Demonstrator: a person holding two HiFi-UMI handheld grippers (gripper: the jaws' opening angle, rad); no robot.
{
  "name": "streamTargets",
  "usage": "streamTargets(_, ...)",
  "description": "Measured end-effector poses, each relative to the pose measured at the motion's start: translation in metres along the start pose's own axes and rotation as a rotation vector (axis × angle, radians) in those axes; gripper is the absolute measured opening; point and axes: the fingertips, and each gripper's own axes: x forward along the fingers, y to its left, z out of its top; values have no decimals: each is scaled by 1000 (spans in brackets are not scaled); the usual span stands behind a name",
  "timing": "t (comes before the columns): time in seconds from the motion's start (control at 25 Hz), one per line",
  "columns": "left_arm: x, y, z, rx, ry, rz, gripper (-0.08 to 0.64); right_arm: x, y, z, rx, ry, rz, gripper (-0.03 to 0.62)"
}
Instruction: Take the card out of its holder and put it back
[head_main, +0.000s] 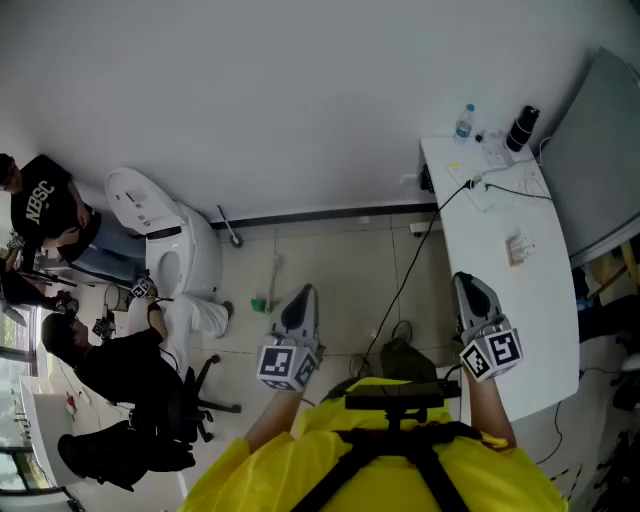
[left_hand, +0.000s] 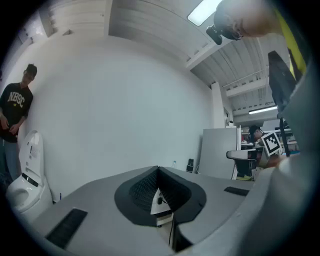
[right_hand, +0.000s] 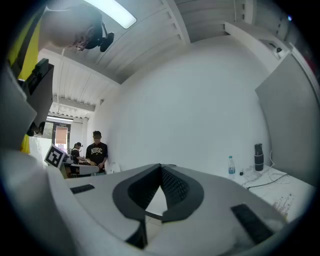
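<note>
Head view: the left gripper (head_main: 305, 293) and right gripper (head_main: 466, 281) are raised in front of the person, neither touching anything. Each gripper's own view shows its jaws closed tip to tip with nothing between them. The task item appears to be the small pale object (head_main: 517, 249) lying on the white table (head_main: 545, 330), at roughly two o'clock from the right gripper; card and holder cannot be told apart at this range. Assessment: the reach has not begun. Recommended: part both sets of jaws before descent, steady the holder with one gripper, pinch only the card's free edge with the other, and draw along the slot without tilting.
</note>
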Motion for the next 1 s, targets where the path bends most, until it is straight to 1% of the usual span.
streamTargets(0.16,56,6,-1,17,2,-18,2,44,-42,-3,15,1,-6,6)
streamTargets(0.28,106,5,4,33,-17,-31,2,73,-79,-6,8,-10,-19,6)
streamTargets(0.36,143,5,10,28,-30,-29,2,93,-105,-8,28,-2,-23,6)
streamTargets(0.44,185,-2,22,38,-34,-62,2,114,-129,-2,40,-1,-27,6)
streamTargets(0.48,207,-7,30,48,-35,-95,2,124,-142,3,35,-6,-32,6)
streamTargets(0.52,230,-14,36,56,-33,-137,26,133,-155,8,27,-10,-41,6)
streamTargets(0.56,252,-20,40,60,-28,-183,78,141,-168,11,24,-12,-55,6)
streamTargets(0.6,272,-27,42,65,-24,-228,100,145,-183,13,27,-14,-76,6)
streamTargets(0.68,310,-45,41,88,-14,-305,100,140,-213,18,42,-29,-134,6)
streamTargets(0.76,347,-72,38,116,7,-390,100,118,-239,20,53,-54,-222,6)
streamTargets(0.8,364,-89,36,126,17,-449,100,102,-251,19,60,-62,-278,6)
streamTargets(0.92,409,-156,29,128,30,-665,98,50,-286,8,96,-64,-454,6)
streamTargets(1.0,432,-205,21,141,49,-787,98,15,-309,1,121,-68,-566,6)
